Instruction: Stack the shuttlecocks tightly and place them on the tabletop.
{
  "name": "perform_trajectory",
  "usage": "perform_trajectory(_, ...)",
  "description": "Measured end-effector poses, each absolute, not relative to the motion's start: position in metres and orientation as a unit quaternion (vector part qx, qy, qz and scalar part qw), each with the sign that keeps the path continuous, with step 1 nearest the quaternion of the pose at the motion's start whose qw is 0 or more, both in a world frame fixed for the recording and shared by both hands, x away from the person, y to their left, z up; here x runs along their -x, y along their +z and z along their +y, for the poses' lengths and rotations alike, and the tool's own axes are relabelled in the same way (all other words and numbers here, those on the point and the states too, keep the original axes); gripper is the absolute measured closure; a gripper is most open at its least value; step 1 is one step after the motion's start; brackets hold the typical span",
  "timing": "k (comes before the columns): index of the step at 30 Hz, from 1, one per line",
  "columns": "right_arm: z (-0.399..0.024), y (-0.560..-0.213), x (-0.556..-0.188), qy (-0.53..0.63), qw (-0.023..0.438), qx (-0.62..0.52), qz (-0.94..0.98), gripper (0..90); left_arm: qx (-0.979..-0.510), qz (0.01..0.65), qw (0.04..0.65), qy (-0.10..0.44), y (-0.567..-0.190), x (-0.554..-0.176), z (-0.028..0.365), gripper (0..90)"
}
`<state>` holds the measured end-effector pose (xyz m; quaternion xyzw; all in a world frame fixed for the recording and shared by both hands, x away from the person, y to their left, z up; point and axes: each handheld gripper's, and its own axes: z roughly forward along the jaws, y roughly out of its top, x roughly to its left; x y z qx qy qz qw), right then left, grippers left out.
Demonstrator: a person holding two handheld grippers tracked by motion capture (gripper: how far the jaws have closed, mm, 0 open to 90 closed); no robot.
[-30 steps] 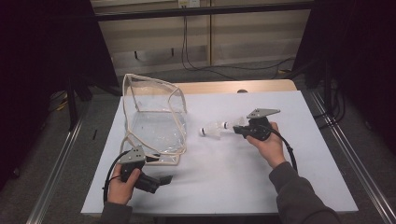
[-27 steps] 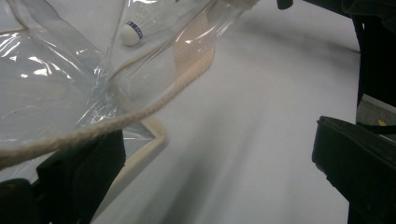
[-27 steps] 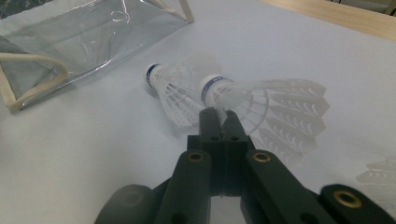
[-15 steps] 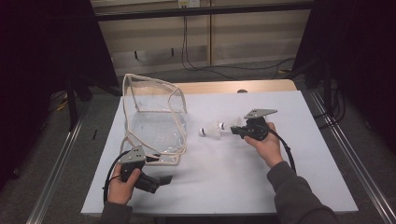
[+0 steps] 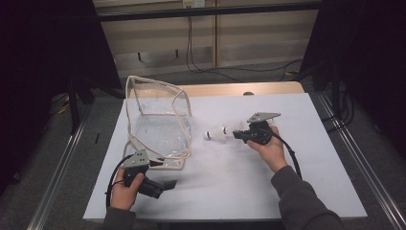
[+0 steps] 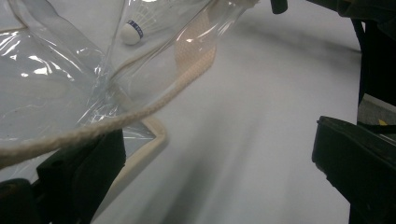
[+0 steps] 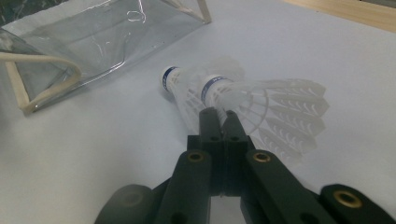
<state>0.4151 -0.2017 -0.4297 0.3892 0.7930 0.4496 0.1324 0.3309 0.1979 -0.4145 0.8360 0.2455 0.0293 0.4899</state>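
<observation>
Shuttlecocks (image 7: 219, 93), two nested, pinched by skirt in closed right gripper (image 7: 219, 122), at 3 o'clock of clear bag (image 5: 158, 124). Left gripper (image 6: 219, 154) wide, bag's cord (image 6: 140, 109) crossing one jaw.

The shuttlecocks (image 7: 219, 93) are white, each with a dark blue band around its cork. Beside them, the bag (image 5: 160, 129) is clear plastic edged in cream cord. The table (image 5: 230, 187) beneath is pale white. Both grippers, right (image 7: 219, 116) and left (image 5: 165, 184), are black.
</observation>
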Motion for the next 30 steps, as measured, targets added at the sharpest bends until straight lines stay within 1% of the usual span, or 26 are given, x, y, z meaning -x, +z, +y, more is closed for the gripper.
perform_trajectory(30, -0.1939, -0.4361, -0.4232, 0.45, 0.119, -0.381, 0.799, 90.0, -0.837, 0.245, 0.488, 0.029, -0.4151, -0.3316, 0.1975, 2.8)
